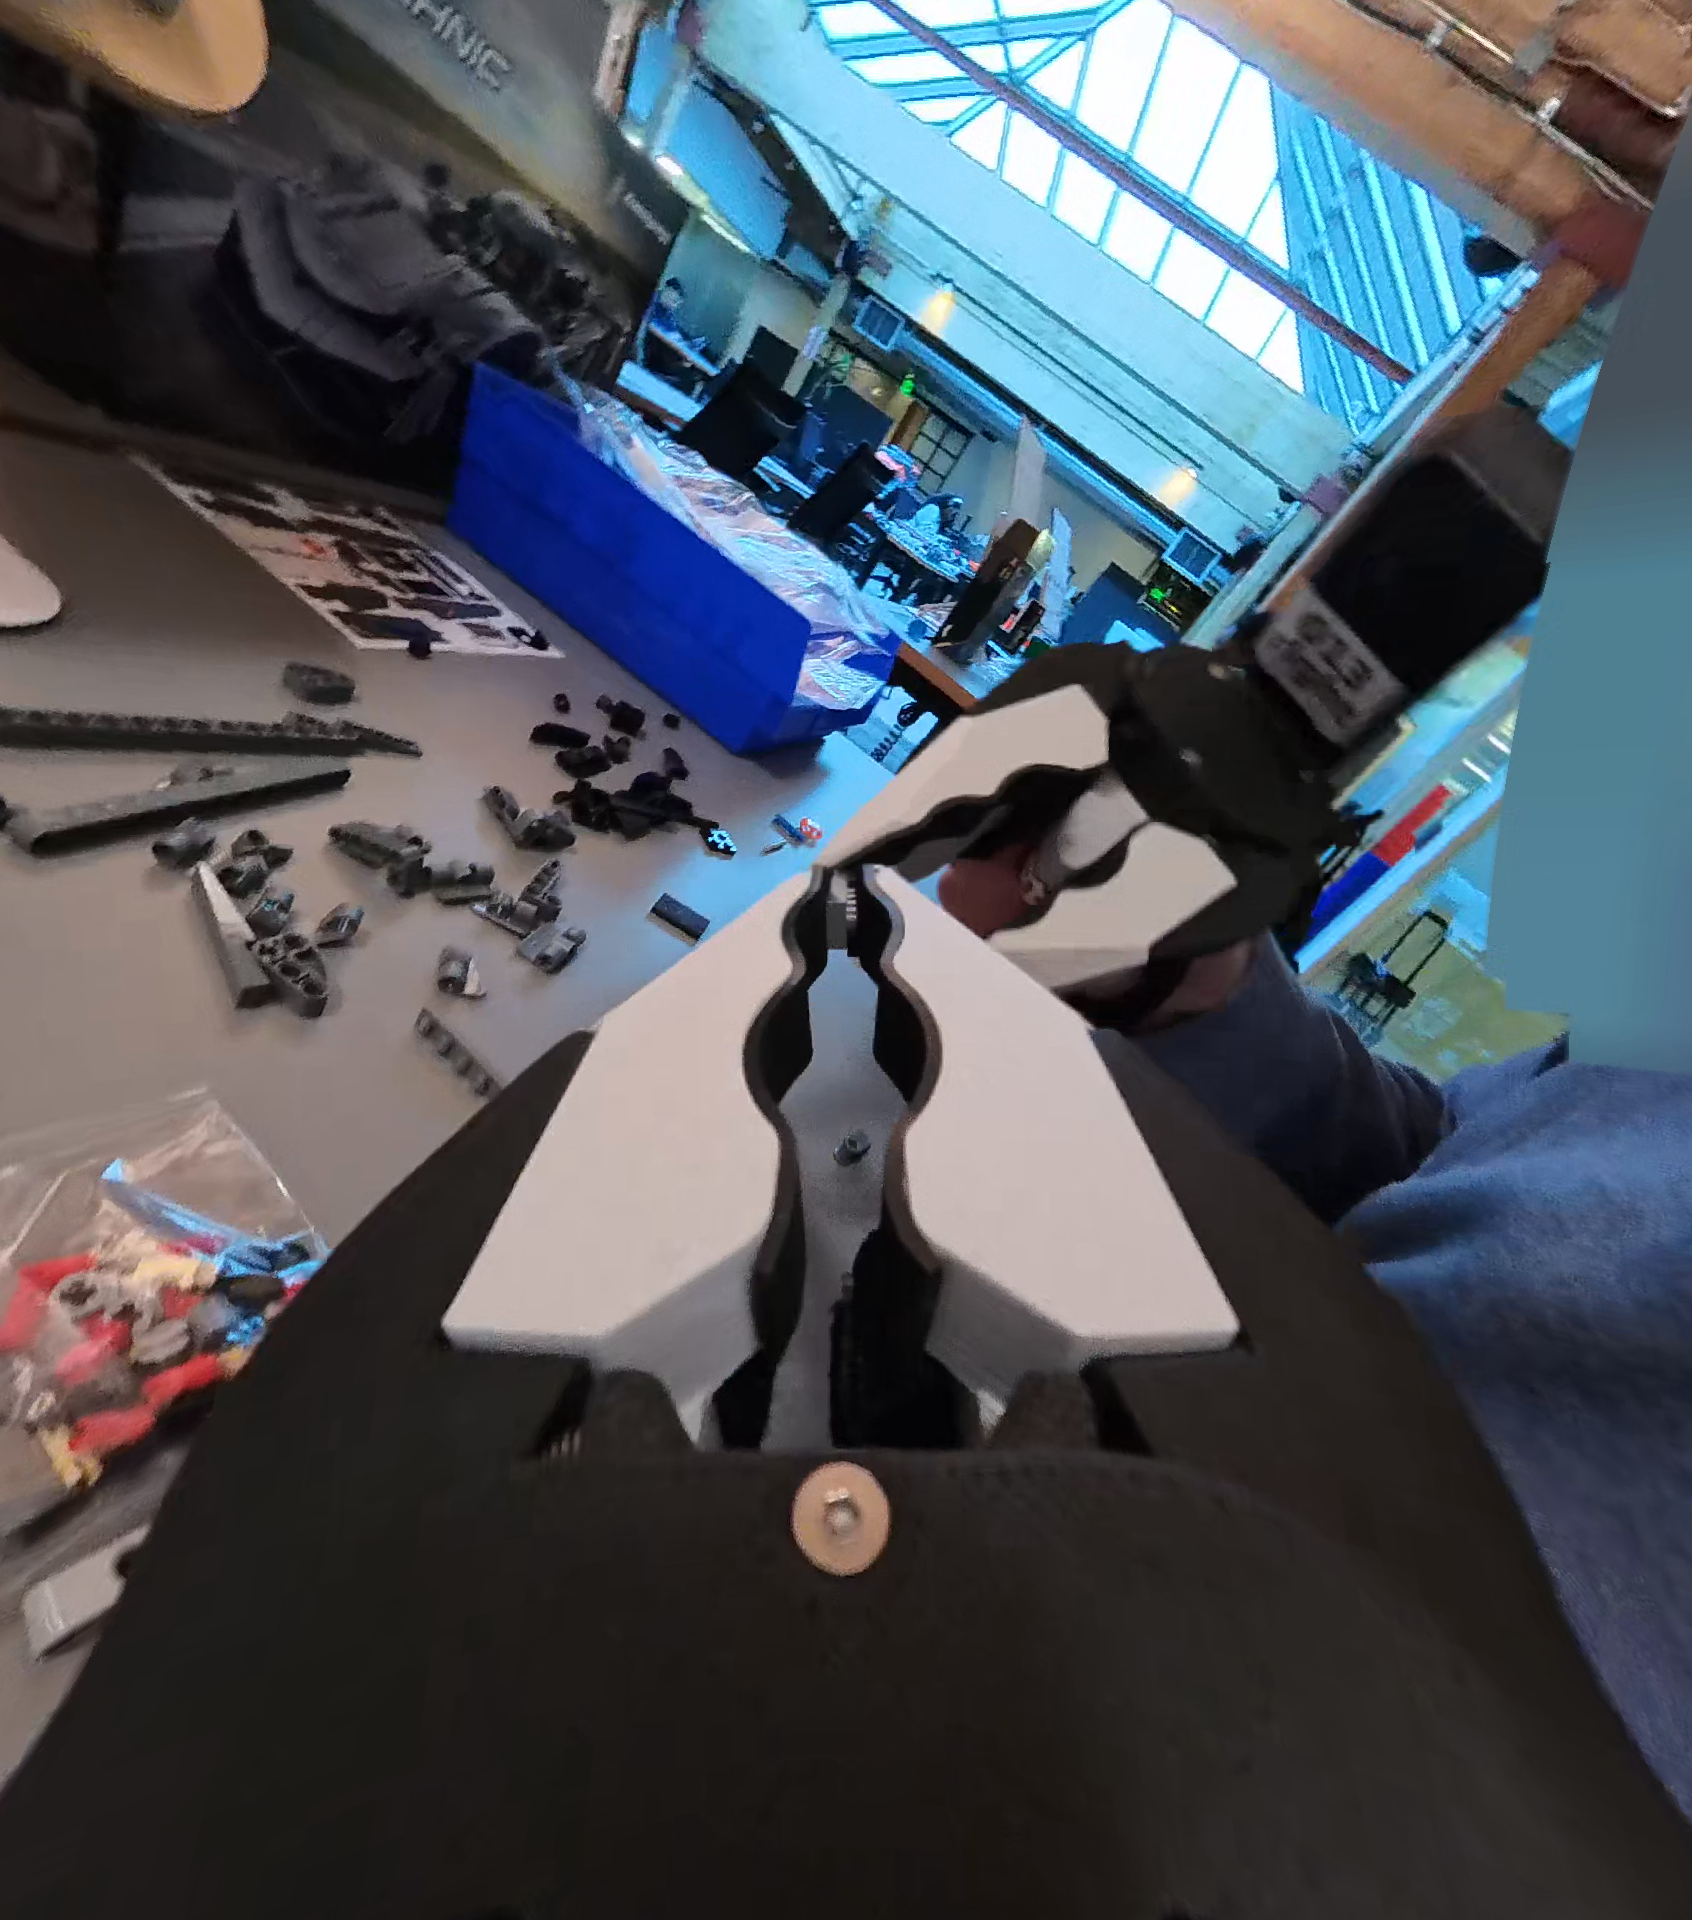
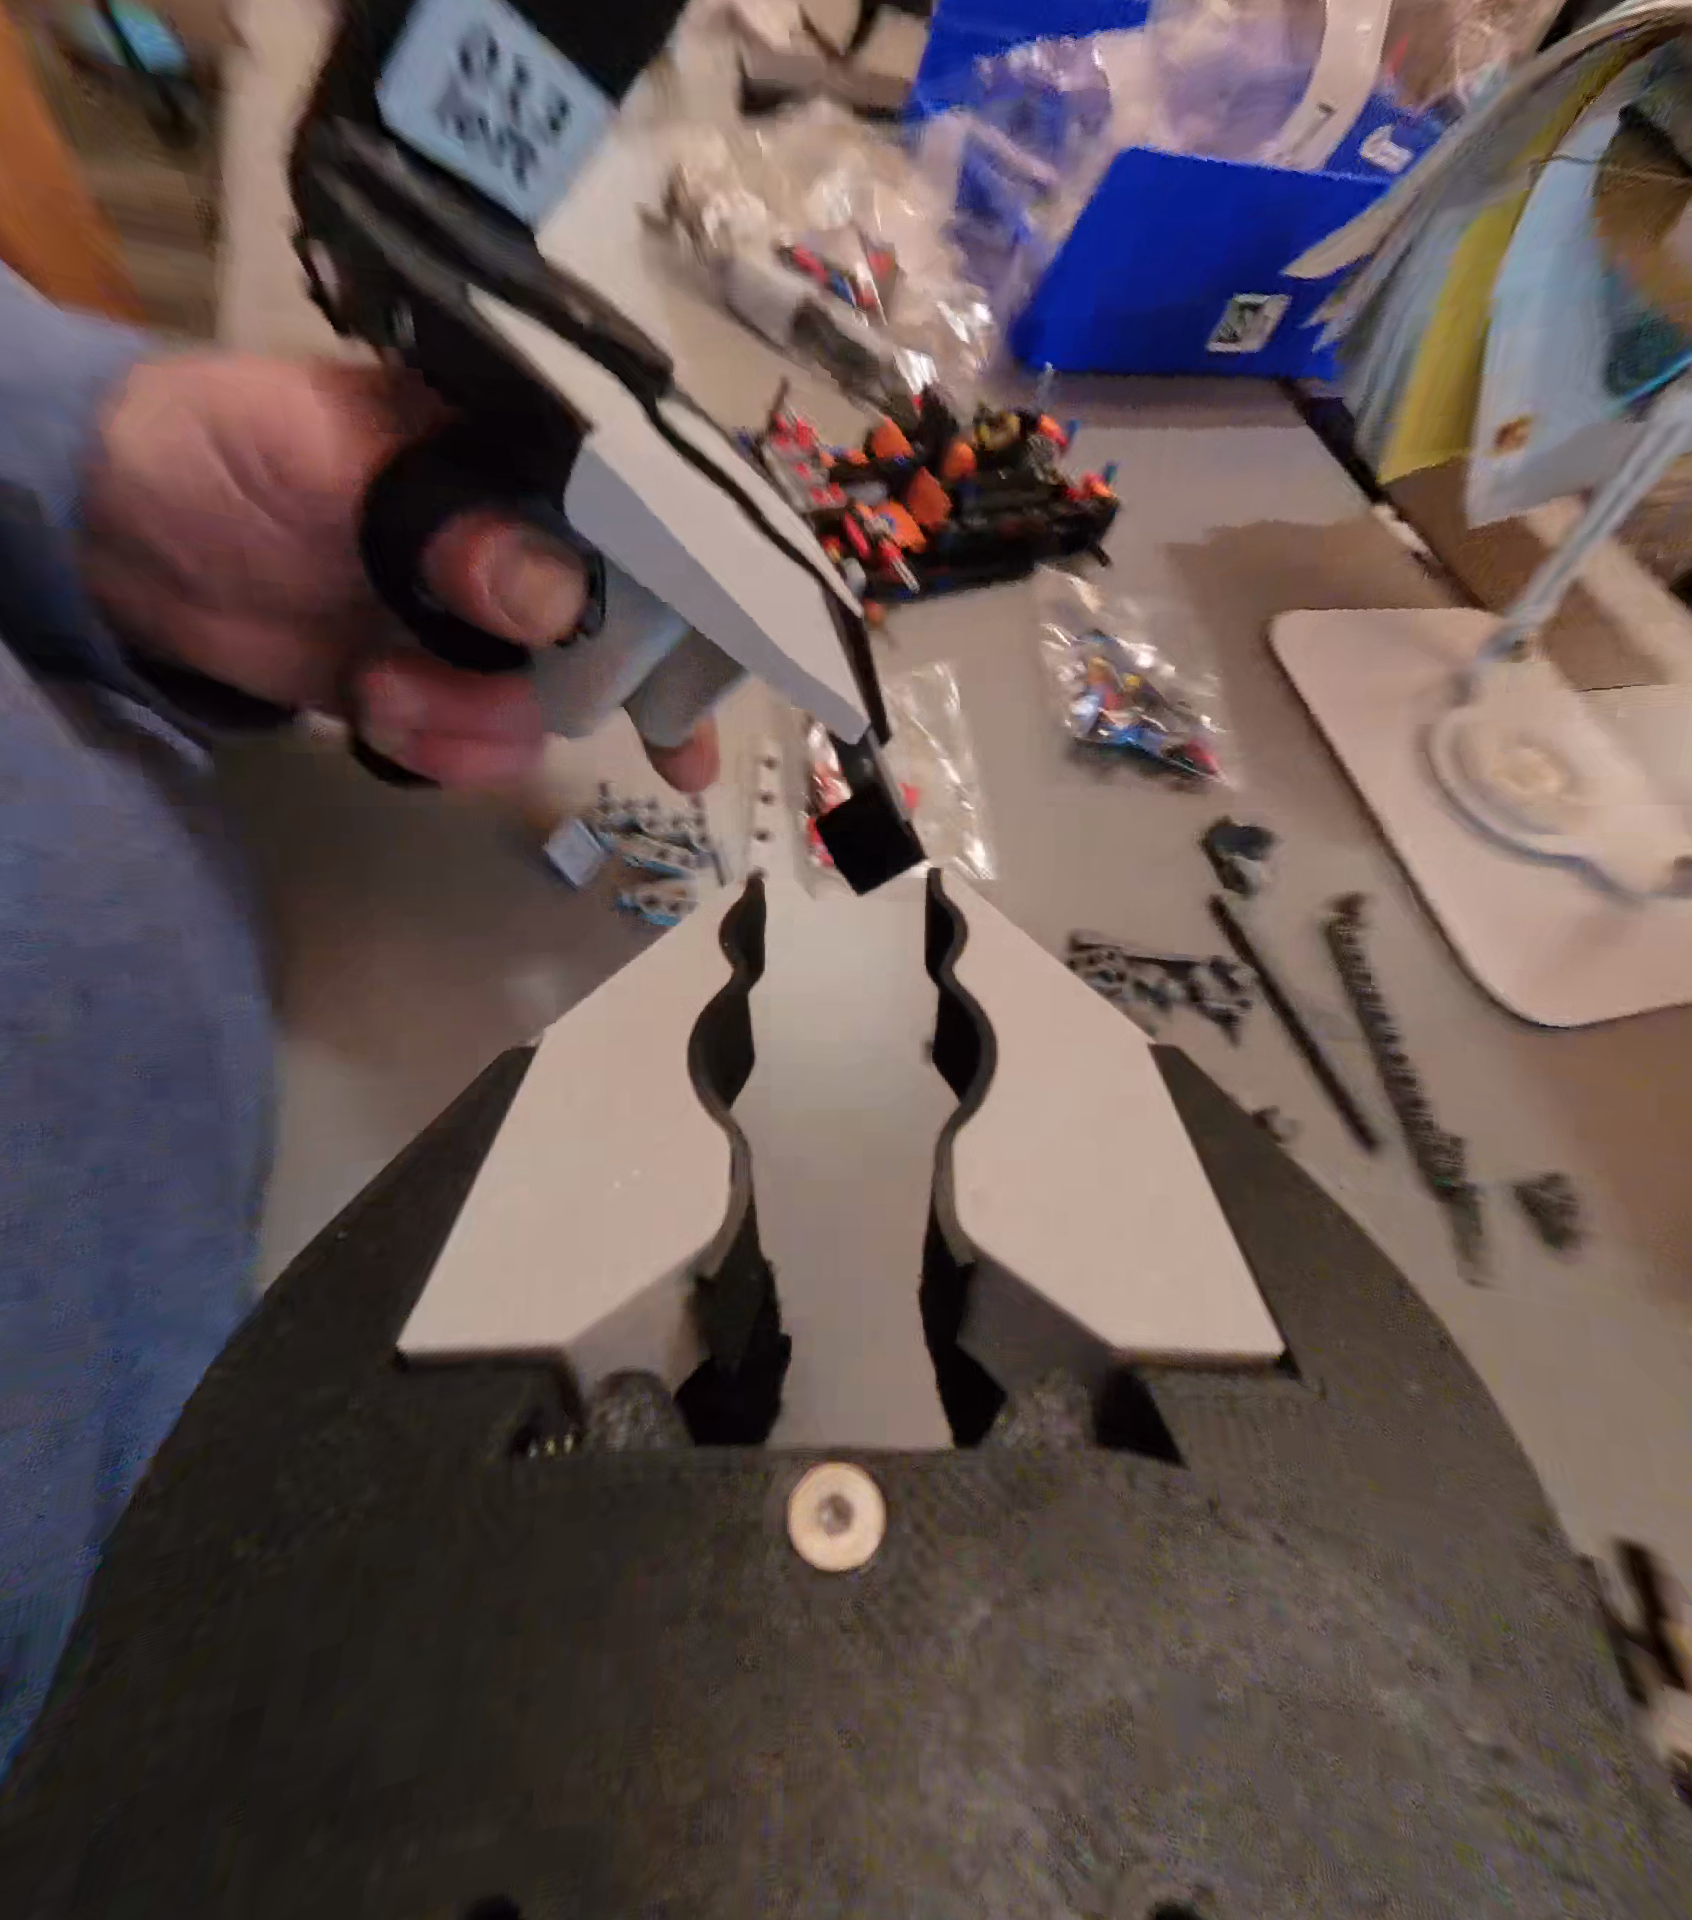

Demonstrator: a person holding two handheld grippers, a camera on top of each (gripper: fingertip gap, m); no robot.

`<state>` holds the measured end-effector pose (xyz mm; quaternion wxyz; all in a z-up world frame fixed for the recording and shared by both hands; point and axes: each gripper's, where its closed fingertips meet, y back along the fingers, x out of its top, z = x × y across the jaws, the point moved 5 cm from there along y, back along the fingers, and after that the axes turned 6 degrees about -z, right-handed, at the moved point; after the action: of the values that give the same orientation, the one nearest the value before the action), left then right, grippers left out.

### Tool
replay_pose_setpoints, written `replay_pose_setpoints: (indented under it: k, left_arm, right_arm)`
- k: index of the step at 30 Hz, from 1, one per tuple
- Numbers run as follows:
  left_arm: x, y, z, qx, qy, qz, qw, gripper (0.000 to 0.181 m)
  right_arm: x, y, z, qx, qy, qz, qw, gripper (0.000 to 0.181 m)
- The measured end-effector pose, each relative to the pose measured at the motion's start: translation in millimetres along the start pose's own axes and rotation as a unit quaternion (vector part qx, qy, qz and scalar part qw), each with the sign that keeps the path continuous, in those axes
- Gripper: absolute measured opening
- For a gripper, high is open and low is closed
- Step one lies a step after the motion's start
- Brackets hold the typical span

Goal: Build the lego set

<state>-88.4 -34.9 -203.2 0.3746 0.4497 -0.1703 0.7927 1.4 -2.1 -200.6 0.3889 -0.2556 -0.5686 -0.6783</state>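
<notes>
Not much lettering here tbh. Big pale letters run along the dark box (image 1: 447,62) at the back of the surface. The right gripper (image 1: 857,852) has a coded tag (image 1: 1330,665) up top, the left gripper (image 2: 868,727) has one (image 2: 499,104) too. The blue bin (image 2: 1185,270) wears a small sticker (image 2: 1247,322), too blurry to read.

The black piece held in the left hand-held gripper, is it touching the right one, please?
Apart: the right wrist view shows the black piece hanging from the left hand-held gripper, beyond the right hand-held gripper's open tips.
</notes>
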Motion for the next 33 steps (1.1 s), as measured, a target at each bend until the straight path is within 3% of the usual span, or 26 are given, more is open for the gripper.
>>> replay_pose_setpoints:
  k: [11, 15, 17, 21, 33]
  left_arm:
    - [8, 5, 25, -0.072, -0.065, 0.009, 0.995, 0.002]
    - [12, 10, 31, -0.089, -0.071, 0.022, 0.993, 0.003]
    - [14, 13, 33, -0.097, -0.067, 0.030, 0.993, 0.002]
    - [17, 20, 36, -0.111, -0.060, 0.043, 0.991, 0.002]
    - [20, 39, 38, -0.115, -0.062, 0.045, 0.990, 0.006]
  right_arm:
    - [13, 17, 1, 0.190, -0.159, 0.136, 0.959, 0.008]
    - [21, 21, -3, 0.215, -0.175, 0.158, 0.948, 0.007]
    - [24, 21, -5, 0.225, -0.186, 0.161, 0.943, 0.015]
    - [28, 20, -11, 0.228, -0.187, 0.155, 0.943, 0.004]
    - [39, 17, -20, 0.271, -0.251, 0.182, 0.911, 0.001]
